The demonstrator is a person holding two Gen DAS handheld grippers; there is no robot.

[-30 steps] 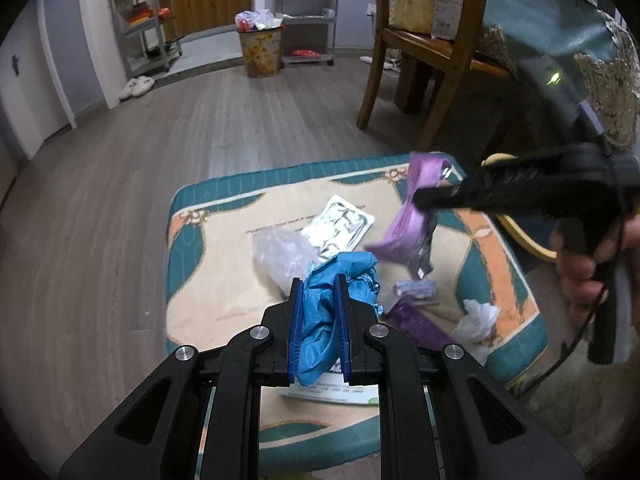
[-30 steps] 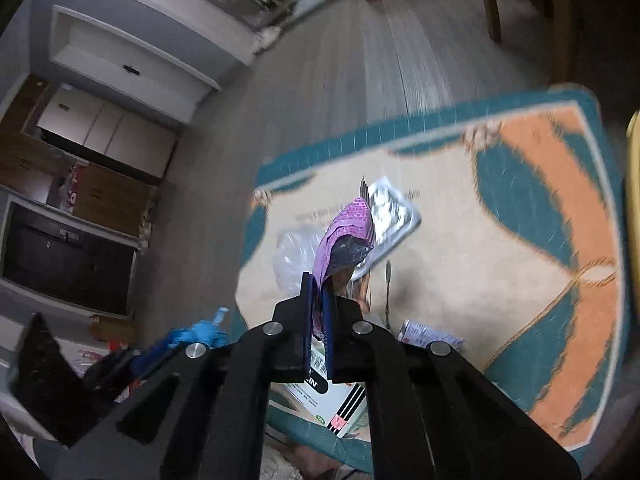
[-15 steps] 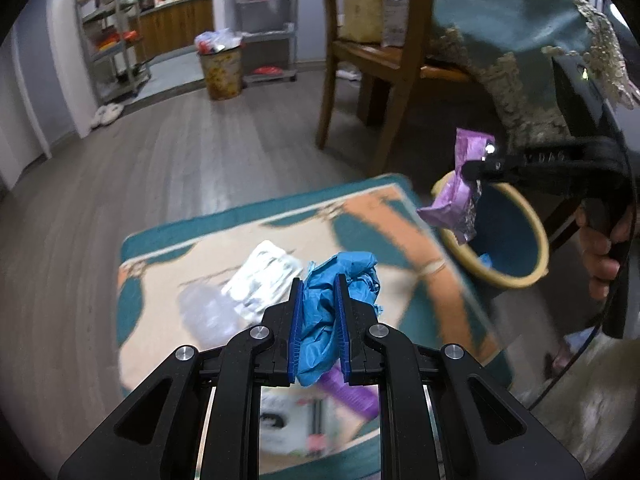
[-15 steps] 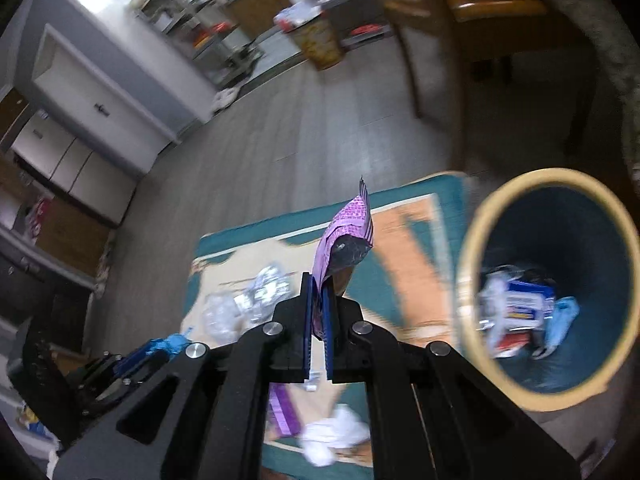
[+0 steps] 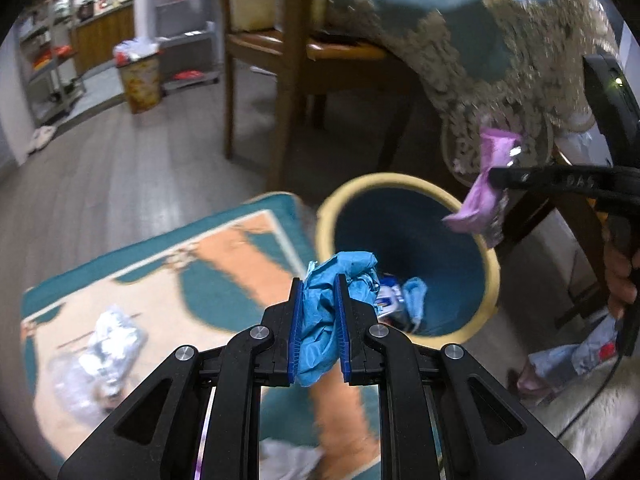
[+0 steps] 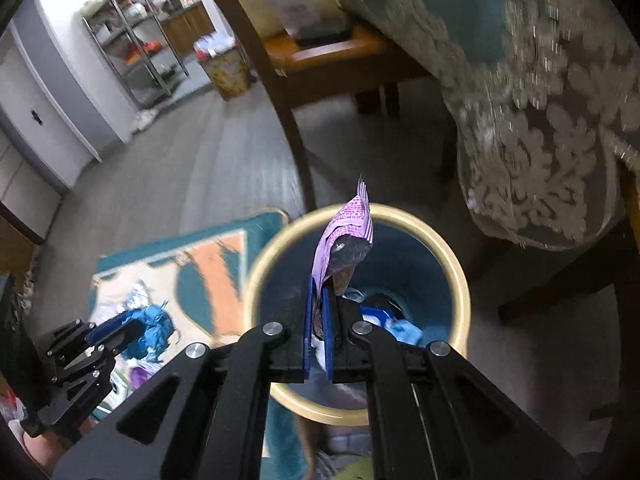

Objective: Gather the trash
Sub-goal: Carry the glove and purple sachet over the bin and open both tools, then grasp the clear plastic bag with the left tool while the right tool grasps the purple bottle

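Trash first: purple wrapper [image 6: 347,240] is pinched in my right gripper [image 6: 319,320], jaws nearly together on its lower end, top sticking up over the mouth of the yellow-rimmed bin [image 6: 460,280]. Left wrist view shows the same wrapper [image 5: 480,196] at 2 o'clock, above the bin's [image 5: 494,276] far rim. Blue glove [image 5: 328,312] is clamped in my left gripper [image 5: 318,332], jaws narrow on the crumpled wad, sitting at the bin's 8 o'clock rim edge. Bin already holds some blue and white items [image 6: 394,322]; can't make out what, the fingers cover most of them. Rug [image 5: 224,264] at 9 o'clock carries a foil pack [image 5: 114,338] and clear plastic, both motion-blurred. Chair [image 5: 288,48] and lace tablecloth [image 5: 500,52] sit at 12, cut off at the frame top.
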